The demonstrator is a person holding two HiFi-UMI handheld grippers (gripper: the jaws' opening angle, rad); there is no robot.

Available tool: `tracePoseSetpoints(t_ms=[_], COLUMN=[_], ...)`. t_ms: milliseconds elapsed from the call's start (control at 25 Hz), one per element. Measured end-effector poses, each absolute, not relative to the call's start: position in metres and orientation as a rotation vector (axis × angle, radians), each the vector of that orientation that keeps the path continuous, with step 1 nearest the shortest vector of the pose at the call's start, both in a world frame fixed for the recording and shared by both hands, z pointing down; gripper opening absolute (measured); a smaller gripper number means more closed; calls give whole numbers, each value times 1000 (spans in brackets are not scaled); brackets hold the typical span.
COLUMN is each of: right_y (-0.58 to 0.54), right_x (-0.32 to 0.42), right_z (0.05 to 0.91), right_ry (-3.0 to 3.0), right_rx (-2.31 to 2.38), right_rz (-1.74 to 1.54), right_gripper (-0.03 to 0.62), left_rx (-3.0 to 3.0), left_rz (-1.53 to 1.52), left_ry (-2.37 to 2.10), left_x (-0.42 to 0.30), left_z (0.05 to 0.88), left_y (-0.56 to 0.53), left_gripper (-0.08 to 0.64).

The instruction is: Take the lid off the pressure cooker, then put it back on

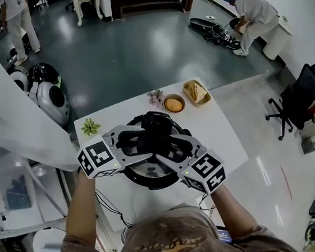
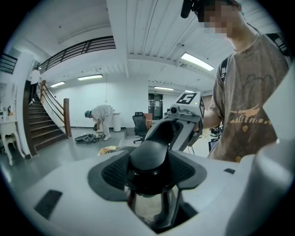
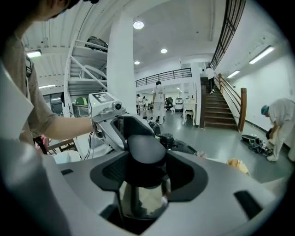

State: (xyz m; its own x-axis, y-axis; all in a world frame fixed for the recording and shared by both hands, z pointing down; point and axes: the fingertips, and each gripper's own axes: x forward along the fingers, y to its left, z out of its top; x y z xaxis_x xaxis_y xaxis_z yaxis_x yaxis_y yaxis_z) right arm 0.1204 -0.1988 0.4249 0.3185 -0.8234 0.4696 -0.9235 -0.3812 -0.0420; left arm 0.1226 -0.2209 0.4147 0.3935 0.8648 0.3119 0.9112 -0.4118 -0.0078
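Note:
A steel pressure cooker [image 1: 151, 173] stands in the middle of a white table [image 1: 221, 138]. Its lid carries a black handle [image 1: 155, 119] with a rounded black knob [image 2: 150, 159] [image 3: 145, 150] over shiny metal. My left gripper [image 1: 140, 143] [image 2: 150, 170] comes in from the left and its dark pads sit against both sides of that knob. From the right, my right gripper [image 1: 164, 148] [image 3: 144, 173] is shut on the same knob. Each gripper shows just beyond the knob in the other's view. Whether the lid is seated or raised is hidden by the grippers.
At the table's far edge sit a small green plant [image 1: 90, 126], pink flowers [image 1: 155, 96], a bowl of orange food [image 1: 173, 103] and a basket of bread [image 1: 196, 91]. White round machines [image 1: 50, 98] stand left, an office chair [image 1: 299, 101] right. People are farther off.

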Motion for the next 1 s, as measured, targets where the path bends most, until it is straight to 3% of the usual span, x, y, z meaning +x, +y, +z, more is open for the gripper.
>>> tracePoseSetpoints(t_ms=[1000], right_y=[-203], right_x=[129], right_z=[425], right_ry=[-2068], right_rx=[1894], right_rz=[485], right_gripper=[250], left_rx=[-2857], left_rz=[-487], left_ry=[-963], left_x=[121], left_z=[416], left_y=[-224], left_gripper=[272])
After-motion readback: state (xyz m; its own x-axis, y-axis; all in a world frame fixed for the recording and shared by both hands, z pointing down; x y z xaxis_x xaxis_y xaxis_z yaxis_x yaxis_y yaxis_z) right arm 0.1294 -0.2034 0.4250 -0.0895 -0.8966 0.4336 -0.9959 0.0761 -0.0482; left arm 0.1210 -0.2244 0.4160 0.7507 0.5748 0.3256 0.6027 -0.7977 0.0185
